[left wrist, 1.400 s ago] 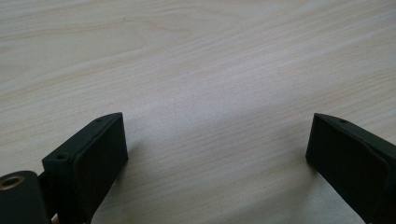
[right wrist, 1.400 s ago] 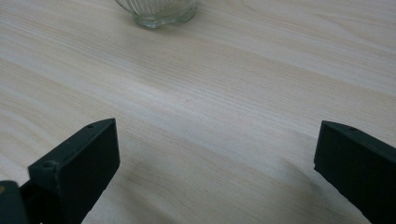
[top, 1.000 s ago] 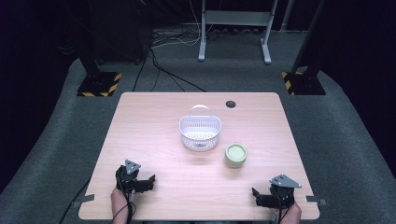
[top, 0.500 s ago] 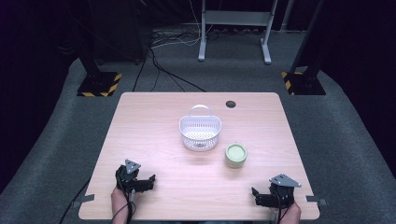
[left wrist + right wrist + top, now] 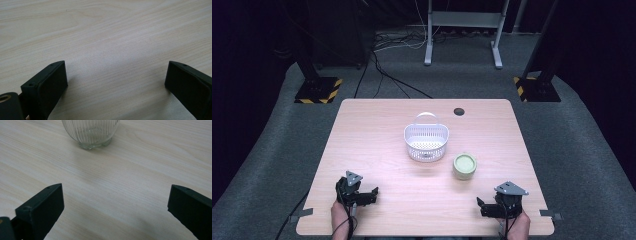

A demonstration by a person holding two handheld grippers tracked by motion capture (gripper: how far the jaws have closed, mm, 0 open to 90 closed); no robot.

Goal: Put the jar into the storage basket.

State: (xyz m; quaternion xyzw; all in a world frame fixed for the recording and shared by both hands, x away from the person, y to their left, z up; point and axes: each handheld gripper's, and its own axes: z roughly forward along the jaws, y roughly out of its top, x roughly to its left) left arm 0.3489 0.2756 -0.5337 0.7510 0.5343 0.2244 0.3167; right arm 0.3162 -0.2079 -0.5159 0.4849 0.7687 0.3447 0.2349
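A: Where are the two grippers?
B: Both rest low at the near edge of the desk (image 5: 362, 130): the left gripper (image 5: 368, 196) at the near left, the right gripper (image 5: 482, 207) at the near right. Each has its fingers spread wide, holding nothing.
A: And the things?
B: The ribbed glass jar (image 5: 464, 166) stands just beyond the right gripper, right of centre. The white basket (image 5: 426, 142) sits just beside it, farther and to the left.
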